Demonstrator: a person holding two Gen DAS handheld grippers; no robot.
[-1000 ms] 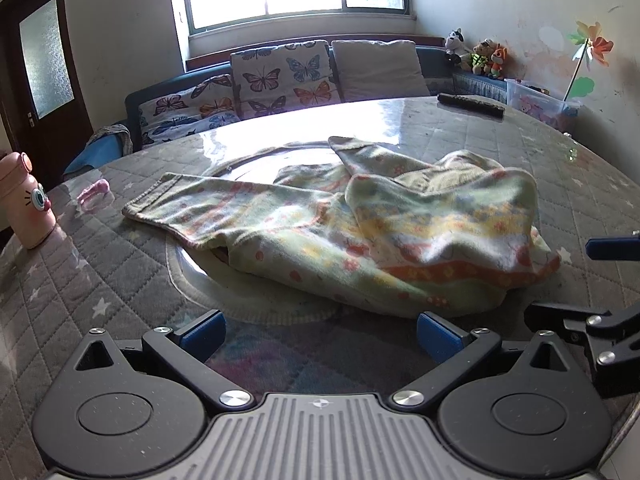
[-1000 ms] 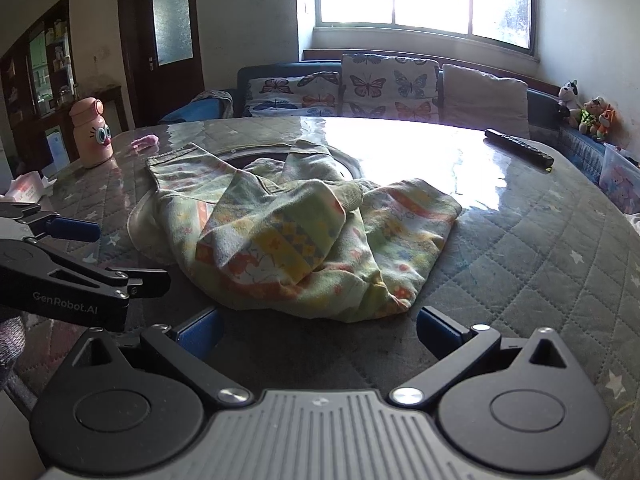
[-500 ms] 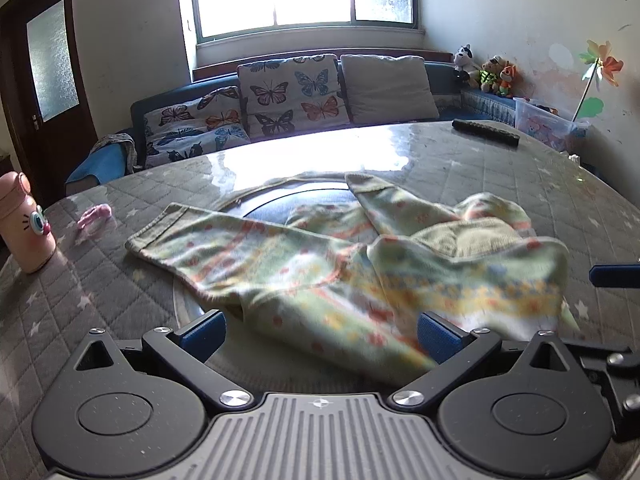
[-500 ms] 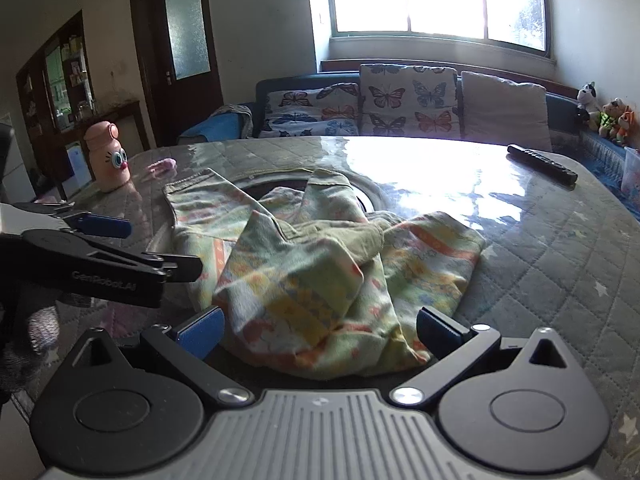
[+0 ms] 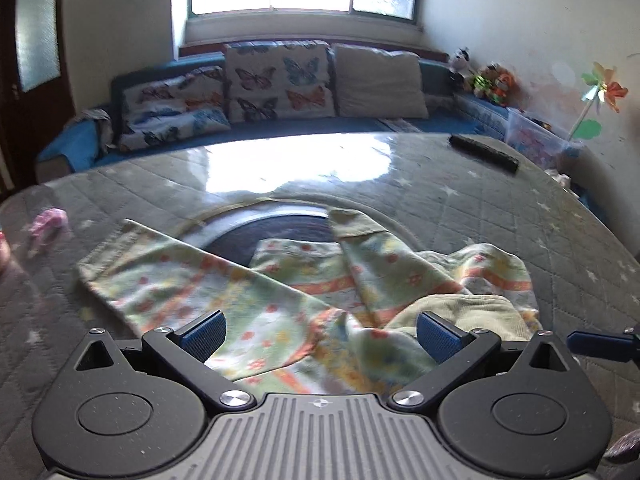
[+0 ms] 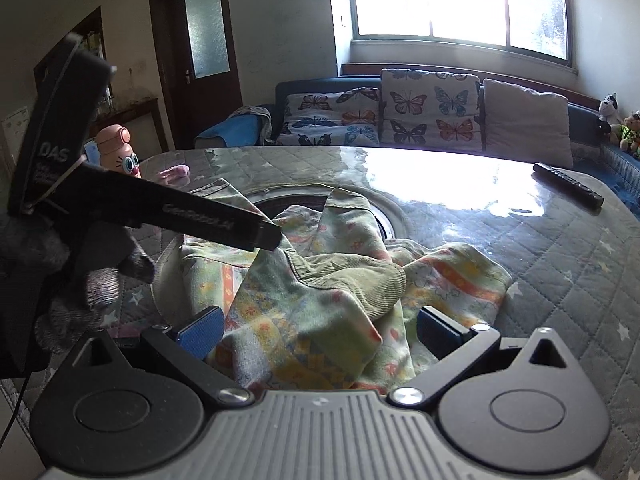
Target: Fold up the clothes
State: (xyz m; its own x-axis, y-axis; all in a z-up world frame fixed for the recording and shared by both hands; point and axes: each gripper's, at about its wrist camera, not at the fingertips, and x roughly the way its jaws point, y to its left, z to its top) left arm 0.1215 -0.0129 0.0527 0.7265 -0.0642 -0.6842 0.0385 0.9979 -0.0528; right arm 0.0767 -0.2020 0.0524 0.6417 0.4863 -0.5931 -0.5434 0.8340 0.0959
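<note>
Left gripper (image 5: 320,334): bottom of its frame, blue pads spread wide, gripping nothing, the cloth lying between and under them.
Right gripper (image 6: 318,330): bottom of its frame, jaws apart over bunched cloth, not clamped.
Patterned trousers (image 5: 304,292): crumpled at mid-frame on the quilted table (image 5: 520,216), one leg stretched toward the left, waistband folded over at the right.
Pink hair tie (image 5: 46,224): left edge, on the table.
Remote control (image 5: 484,153): upper right, far side of the table.
Butterfly cushions (image 5: 278,80): on the sofa under the window.

Soft printed cloth trousers (image 5: 280,312)
</note>
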